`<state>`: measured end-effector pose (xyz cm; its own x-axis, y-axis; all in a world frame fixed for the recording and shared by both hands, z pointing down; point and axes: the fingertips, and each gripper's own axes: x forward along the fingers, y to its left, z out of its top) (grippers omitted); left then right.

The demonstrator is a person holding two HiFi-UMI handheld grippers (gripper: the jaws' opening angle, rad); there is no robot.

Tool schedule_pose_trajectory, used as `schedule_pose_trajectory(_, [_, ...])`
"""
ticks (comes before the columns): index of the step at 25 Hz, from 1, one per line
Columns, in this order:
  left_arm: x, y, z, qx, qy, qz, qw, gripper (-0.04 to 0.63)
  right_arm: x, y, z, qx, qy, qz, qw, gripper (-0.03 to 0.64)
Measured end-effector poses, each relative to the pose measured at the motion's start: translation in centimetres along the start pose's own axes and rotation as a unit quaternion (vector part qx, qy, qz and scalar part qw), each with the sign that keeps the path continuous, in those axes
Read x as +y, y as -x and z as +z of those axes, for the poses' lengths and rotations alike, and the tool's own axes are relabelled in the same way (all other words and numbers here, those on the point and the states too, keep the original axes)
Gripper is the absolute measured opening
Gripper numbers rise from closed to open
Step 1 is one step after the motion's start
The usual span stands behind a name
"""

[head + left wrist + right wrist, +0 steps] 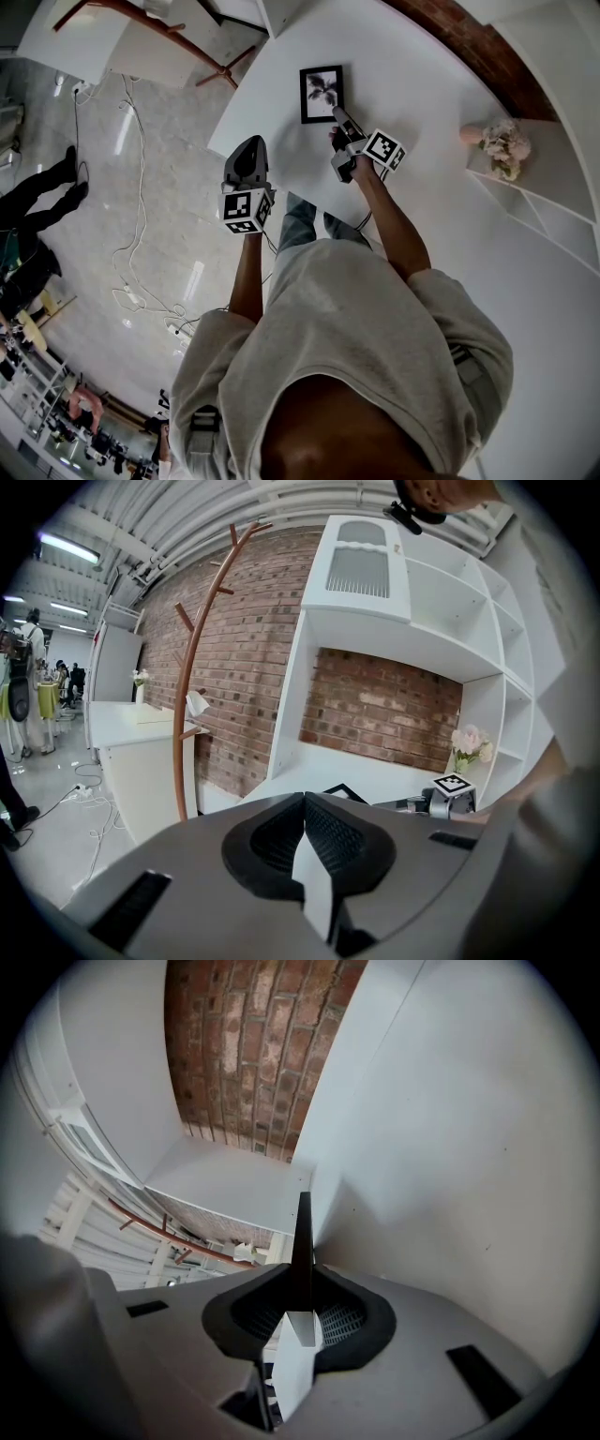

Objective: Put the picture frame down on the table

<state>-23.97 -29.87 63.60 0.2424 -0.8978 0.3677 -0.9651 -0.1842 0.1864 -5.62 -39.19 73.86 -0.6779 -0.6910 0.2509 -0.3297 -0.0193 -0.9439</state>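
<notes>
- Setting the frame down on the white table point(412, 75) is the step in hand, as I judge it. Aim for the bare stretch under the frame, back from the near edge and well apart from the pink flowers point(504, 145) off to your right.
- The picture frame point(321, 93) lies over the table's near-left part, with its black border and plant print facing up at the head camera. Bring it down flat rather than corner-first, so it neither tips nor skids.
- Your right gripper point(339, 118) pinches the frame at its lower right corner, jaws clamped on the thin dark edge. Part them only once the table bears the frame's weight, then draw back low along the surface.
- Your left gripper point(249, 150) is pressed together on nothing and hangs by the table's near edge. It has no job here, so hold it clear.
- You cannot tell whether the frame already touches the table, because the head view looks almost straight down and shows no readable gap.
- The right gripper view shows the frame only edge-on, as a dark sliver, so the depth of the grip is unclear.
- The frame's back, and any stand on it, is hidden.
</notes>
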Motion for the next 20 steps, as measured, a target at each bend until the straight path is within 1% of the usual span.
schedule_pose_trajectory(2, [0.0, 0.1, -0.1, 0.0, 0.0, 0.0, 1.0, 0.015, 0.1, 0.0, -0.3, 0.008, 0.016, -0.005, 1.0, 0.097])
schedule_pose_trajectory(4, [-0.1, 0.2, -0.1, -0.001, 0.0, 0.0, 1.0, 0.015, 0.2, 0.0, -0.5, 0.016, 0.028, -0.008, 0.999, 0.127])
schedule_pose_trajectory(7, [-0.2, 0.3, -0.1, -0.002, 0.002, 0.0, 1.0, 0.015, 0.3, 0.0, -0.7, 0.026, 0.053, -0.014, 0.998, 0.148])
schedule_pose_trajectory(10, [-0.1, 0.4, 0.1, -0.003, 0.003, 0.0, 1.0, 0.015, 0.7, 0.0, -1.1, 0.044, 0.087, -0.023, 0.995, 0.176])
schedule_pose_trajectory(12, [-0.2, 0.5, 0.2, -0.004, 0.004, -0.002, 1.0, 0.015, 0.8, 0.0, -1.3, 0.059, 0.12, -0.032, 0.991, 0.191])
schedule_pose_trajectory(15, [-0.4, 0.5, 0.3, -0.005, 0.004, -0.004, 1.0, 0.015, 0.9, 0.1, -1.9, 0.088, 0.182, -0.049, 0.978, 0.216])
schedule_pose_trajectory(18, [-0.7, 0.3, 0.4, -0.007, 0.005, -0.007, 0.9999, 0.015, 0.7, 0.1, -2.5, 0.122, 0.249, -0.067, 0.958, 0.23])
schedule_pose_trajectory(20, [-0.8, 0.2, 0.4, -0.008, 0.005, -0.007, 0.9999, 0.015, 0.6, 0.1, -3.0, 0.144, 0.28, -0.069, 0.947, 0.236])
